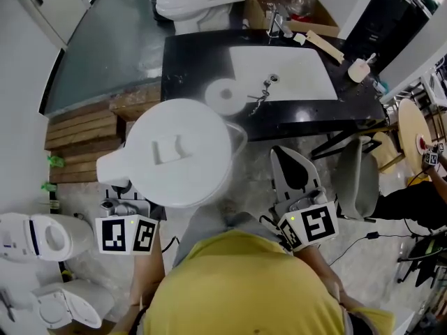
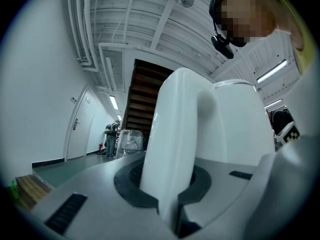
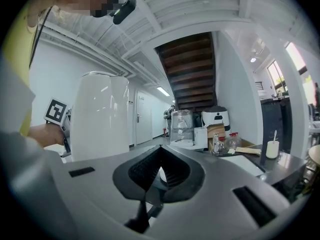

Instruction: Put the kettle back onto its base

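Observation:
The white kettle [image 1: 181, 152] hangs in the air in front of the black counter [image 1: 188, 61], its lid facing up in the head view. My left gripper [image 1: 117, 190] is shut on the kettle's handle [image 2: 175, 144], which fills the left gripper view, with the kettle body [image 2: 235, 124] behind it. The round white base [image 1: 225, 96] lies on the counter beside the white sink [image 1: 300, 75], just beyond the kettle. My right gripper [image 1: 286, 155] floats to the kettle's right, its jaws shut with nothing held [image 3: 161, 148]. The kettle [image 3: 100, 119] stands at the left of the right gripper view.
A faucet [image 1: 276, 23], a wooden tool [image 1: 325, 46] and a white cup [image 1: 360, 68] sit on the counter's far and right parts. Toilets stand at the lower left [image 1: 42, 237] and beyond the counter [image 1: 188, 2]. A wooden pallet [image 1: 80, 131] lies to the left, and another person [image 1: 419, 201] is at the right.

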`<action>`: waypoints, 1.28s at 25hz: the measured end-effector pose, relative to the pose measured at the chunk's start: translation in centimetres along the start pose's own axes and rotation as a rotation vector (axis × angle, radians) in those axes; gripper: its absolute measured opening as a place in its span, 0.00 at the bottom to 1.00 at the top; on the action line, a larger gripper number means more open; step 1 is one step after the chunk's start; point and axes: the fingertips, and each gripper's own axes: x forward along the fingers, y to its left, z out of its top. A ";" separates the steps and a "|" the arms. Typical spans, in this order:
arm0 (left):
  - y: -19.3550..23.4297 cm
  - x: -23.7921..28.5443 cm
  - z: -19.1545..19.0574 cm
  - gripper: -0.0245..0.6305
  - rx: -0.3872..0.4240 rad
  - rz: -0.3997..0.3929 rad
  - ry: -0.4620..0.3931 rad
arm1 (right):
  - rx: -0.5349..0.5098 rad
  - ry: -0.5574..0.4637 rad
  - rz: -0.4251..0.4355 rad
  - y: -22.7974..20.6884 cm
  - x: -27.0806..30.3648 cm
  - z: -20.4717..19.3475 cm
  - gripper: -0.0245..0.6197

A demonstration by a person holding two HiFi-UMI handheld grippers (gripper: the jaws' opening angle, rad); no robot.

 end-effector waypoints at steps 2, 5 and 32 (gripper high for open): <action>-0.1 0.4 -0.2 0.09 -0.002 0.002 0.001 | -0.003 0.006 0.007 -0.2 0.2 -0.2 0.06; -0.1 1.1 -0.3 0.09 -0.006 0.004 0.002 | -0.004 0.008 0.008 -0.6 0.6 -0.1 0.06; 1.9 12.4 -1.2 0.09 -0.015 -0.087 0.014 | 0.019 0.003 -0.043 -3.6 8.3 1.1 0.06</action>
